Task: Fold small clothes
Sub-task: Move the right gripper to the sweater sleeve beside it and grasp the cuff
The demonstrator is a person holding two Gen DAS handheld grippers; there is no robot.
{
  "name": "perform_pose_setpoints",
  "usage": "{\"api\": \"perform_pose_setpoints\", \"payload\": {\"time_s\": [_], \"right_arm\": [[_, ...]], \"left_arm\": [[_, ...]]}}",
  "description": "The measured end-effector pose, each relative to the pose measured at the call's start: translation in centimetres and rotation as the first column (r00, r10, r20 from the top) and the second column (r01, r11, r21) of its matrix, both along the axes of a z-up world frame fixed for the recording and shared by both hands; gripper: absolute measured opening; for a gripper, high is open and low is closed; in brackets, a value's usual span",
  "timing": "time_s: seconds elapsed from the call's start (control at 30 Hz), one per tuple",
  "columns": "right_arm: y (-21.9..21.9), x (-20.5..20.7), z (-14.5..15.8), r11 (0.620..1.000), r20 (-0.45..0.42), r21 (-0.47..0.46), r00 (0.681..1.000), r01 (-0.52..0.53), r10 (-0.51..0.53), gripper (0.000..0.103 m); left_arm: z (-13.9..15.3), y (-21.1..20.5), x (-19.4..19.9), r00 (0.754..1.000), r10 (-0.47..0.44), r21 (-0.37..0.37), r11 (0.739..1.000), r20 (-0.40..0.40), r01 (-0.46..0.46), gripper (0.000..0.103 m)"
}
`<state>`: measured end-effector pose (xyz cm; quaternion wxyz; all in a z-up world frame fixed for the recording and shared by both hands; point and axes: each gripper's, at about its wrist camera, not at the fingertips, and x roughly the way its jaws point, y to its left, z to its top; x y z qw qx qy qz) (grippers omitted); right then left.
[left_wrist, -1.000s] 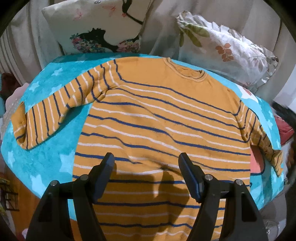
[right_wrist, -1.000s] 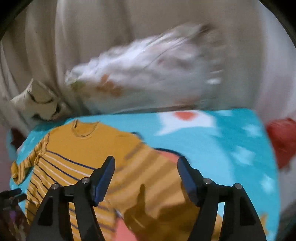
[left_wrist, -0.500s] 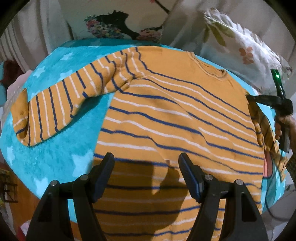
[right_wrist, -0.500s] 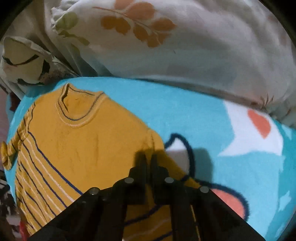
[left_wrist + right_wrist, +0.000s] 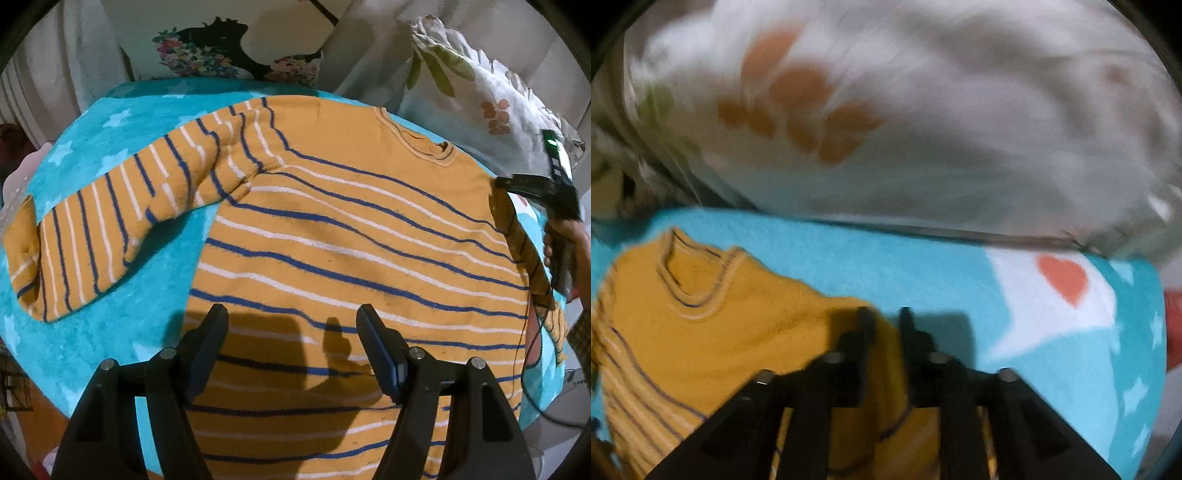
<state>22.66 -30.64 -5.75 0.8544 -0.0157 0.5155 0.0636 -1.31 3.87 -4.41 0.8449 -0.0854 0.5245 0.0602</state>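
An orange sweater (image 5: 351,236) with blue and white stripes lies flat on a turquoise blanket (image 5: 88,332), neck away from me. Its left sleeve (image 5: 110,229) stretches out to the left. My left gripper (image 5: 291,328) is open and empty above the sweater's lower body. My right gripper (image 5: 884,325) is shut on the sweater's right shoulder fabric (image 5: 886,369) and lifts it a little off the blanket. It also shows in the left wrist view (image 5: 532,188), at the sweater's right shoulder. The right sleeve (image 5: 532,273) hangs along the right edge.
A white floral pillow (image 5: 491,92) stands behind the sweater at the right, close to my right gripper (image 5: 923,110). A second patterned pillow (image 5: 236,48) stands at the back left. The blanket (image 5: 1071,332) has a white shape with a red heart (image 5: 1063,280).
My right gripper closed on the sweater's right shoulder and has pulled it up and back; its view is blurred by motion. My left gripper has moved forward over the sweater, still open.
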Motion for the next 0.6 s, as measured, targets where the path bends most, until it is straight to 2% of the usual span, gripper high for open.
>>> {"api": "perform_pose_setpoints", "payload": {"time_s": [0.03, 0.07, 0.2, 0.27, 0.37, 0.43, 0.47, 0.53, 0.6], "right_arm": [[-1.1, -1.0, 0.9, 1.0, 0.026, 0.019, 0.999, 0.024, -0.025, 0.041], [-2.7, -2.7, 2.2, 0.997, 0.061, 0.057, 0.996, 0.056, -0.059, 0.048], [-9.7, -8.4, 5.0, 0.964, 0.077, 0.209, 0.98, 0.166, -0.186, 0.049], [-14.8, -12.9, 5.8, 0.93, 0.093, 0.261, 0.953, 0.257, -0.289, 0.05], [-20.3, -18.2, 6.2, 0.885, 0.101, 0.241, 0.897, 0.397, -0.43, 0.05], [-24.6, -22.4, 5.8, 0.829, 0.072, 0.24, 0.842, 0.506, -0.535, 0.05], [-25.0, -23.3, 5.2, 0.806, 0.058, 0.253, 0.823, 0.535, -0.564, 0.05], [-27.5, -26.9, 3.9, 0.735, 0.006, 0.302, 0.77, 0.607, -0.638, 0.051], [-29.0, -29.1, 2.5, 0.678, -0.052, 0.352, 0.737, 0.645, -0.674, 0.051]], "left_arm": [[0.1, -0.3, 0.1, 1.0, -0.003, -0.005, 1.0, 0.002, 0.004, 0.071], [0.2, -0.6, 0.2, 1.0, -0.007, -0.008, 1.0, 0.004, 0.008, 0.071], [0.7, -2.2, 0.0, 0.999, -0.033, -0.016, 0.999, 0.018, 0.033, 0.071], [0.8, -2.9, -0.2, 0.999, -0.043, -0.019, 0.999, 0.021, 0.043, 0.072], [0.6, -3.9, -0.6, 0.999, -0.052, -0.033, 0.998, 0.016, 0.053, 0.073], [0.4, -4.7, -0.7, 0.998, -0.06, -0.043, 0.997, 0.005, 0.06, 0.073], [0.4, -5.0, -1.0, 0.998, -0.067, -0.05, 0.996, 0.004, 0.067, 0.073], [0.5, -5.9, -1.1, 0.997, -0.081, -0.053, 0.995, 0.003, 0.081, 0.073], [0.7, -6.8, -1.3, 0.996, -0.094, -0.054, 0.994, 0.007, 0.094, 0.073]]}}
